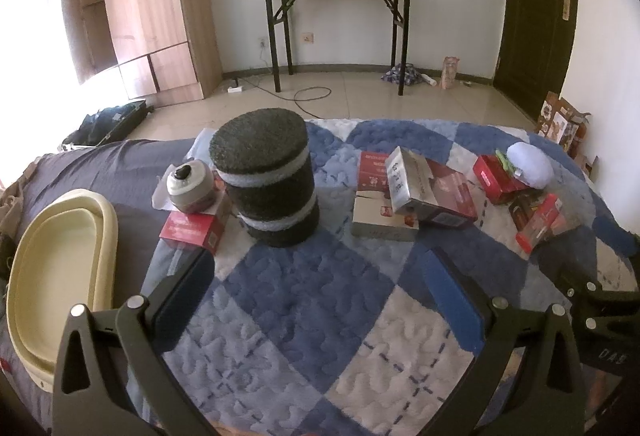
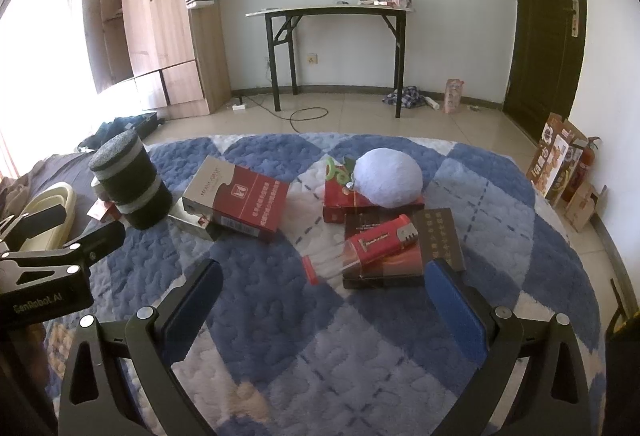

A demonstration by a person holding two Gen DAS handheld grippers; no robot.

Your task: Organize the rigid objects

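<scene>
Your left gripper and right gripper both hung over the quilt, jaws wide apart, empty, touching nothing.

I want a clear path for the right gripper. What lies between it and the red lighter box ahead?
Only bare blue-and-white quilt lies between the open right gripper and the red lighter box, as the right wrist view shows.
</scene>
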